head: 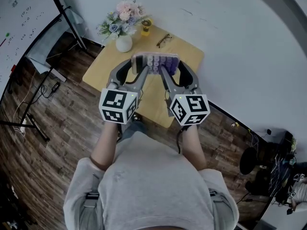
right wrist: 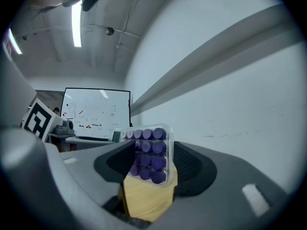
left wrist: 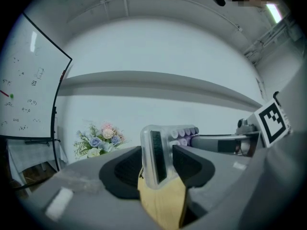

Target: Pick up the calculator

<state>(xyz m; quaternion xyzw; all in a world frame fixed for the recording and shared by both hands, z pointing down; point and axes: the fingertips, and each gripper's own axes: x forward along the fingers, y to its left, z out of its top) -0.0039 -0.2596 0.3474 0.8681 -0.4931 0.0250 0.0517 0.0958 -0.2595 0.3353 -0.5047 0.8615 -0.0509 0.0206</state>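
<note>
The calculator [head: 155,63], clear-cased with purple round keys, hangs in the air above the small wooden table [head: 184,49]. My left gripper [head: 139,68] is shut on its display end [left wrist: 156,155]. My right gripper [head: 168,68] is shut on its keypad end [right wrist: 151,153]. Both sets of jaws clamp the calculator from opposite sides, and it stands on edge between them.
On the table's far side stand a white vase of flowers [head: 122,23], a small yellow object [head: 146,28] and a pair of glasses [head: 163,40]. A whiteboard on a stand [head: 21,18] is at the left. A white wall [head: 240,42] runs behind the table.
</note>
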